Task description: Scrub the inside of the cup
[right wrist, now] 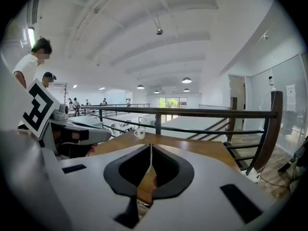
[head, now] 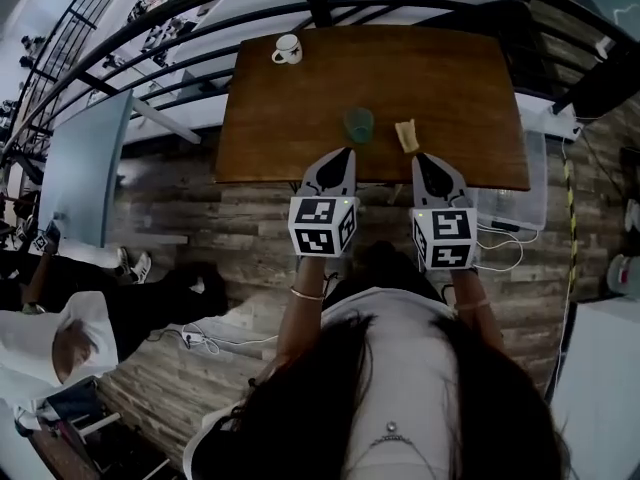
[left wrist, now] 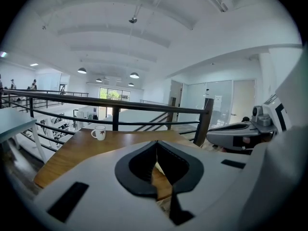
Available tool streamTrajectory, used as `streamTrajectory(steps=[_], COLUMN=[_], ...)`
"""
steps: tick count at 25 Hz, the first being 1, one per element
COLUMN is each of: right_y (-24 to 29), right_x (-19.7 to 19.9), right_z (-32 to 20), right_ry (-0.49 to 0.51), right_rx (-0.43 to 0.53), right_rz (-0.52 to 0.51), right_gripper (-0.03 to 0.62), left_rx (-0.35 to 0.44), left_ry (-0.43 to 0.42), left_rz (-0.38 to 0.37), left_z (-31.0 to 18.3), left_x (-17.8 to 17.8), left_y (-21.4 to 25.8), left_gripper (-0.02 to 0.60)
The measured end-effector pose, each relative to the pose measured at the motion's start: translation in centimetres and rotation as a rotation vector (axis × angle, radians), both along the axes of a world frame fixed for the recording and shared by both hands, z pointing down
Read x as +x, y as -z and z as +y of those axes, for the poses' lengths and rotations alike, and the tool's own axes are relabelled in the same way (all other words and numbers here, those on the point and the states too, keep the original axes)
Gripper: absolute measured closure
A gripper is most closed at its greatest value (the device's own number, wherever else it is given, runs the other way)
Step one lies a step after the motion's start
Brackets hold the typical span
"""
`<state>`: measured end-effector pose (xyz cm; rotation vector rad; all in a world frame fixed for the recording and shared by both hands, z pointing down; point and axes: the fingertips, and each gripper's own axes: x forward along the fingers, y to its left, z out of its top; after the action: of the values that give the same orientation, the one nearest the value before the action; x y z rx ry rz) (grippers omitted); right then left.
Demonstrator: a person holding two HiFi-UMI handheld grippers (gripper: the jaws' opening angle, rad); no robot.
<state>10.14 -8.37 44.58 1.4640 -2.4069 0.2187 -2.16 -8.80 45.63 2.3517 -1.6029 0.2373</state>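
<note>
Wooden table (head: 300, 108): green cup (head: 359, 124) near front edge, tan sponge (head: 406, 135) just beside it | my left gripper (head: 343, 154) and right gripper (head: 427, 158) pinched closed, empty, short of both | nothing grasped yet; I judge all scrubbing remains.

On table (head: 450, 78), near edge: cup (head: 358, 123), sponge (head: 406, 135)

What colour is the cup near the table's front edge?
Teal green. The cup shows best in the head view.

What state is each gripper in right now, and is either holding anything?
Left gripper: closed, holding nothing.
Right gripper: closed, holding nothing.
</note>
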Motion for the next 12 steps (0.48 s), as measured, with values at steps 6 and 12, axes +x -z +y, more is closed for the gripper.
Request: streamTrajectory(steps=[6, 12], right_y=[-2.1, -3.8], right_x=[0.3, -0.3], right_z=[-3.9, -6.1], right_ry=[0.039, 0.059], right_rx=[-0.047, -0.081], right_rz=[0.002, 0.011], right_gripper=[0.559, 0.557], left_rx=[-0.044, -0.08], left_ry=[0.032, 0.056], left_rz=[-0.005, 0.002], left_z=[-2.9, -4.8], left_x=[0.5, -0.4], left_y=[-2.0, -3.9], left_gripper=[0.575, 0.574])
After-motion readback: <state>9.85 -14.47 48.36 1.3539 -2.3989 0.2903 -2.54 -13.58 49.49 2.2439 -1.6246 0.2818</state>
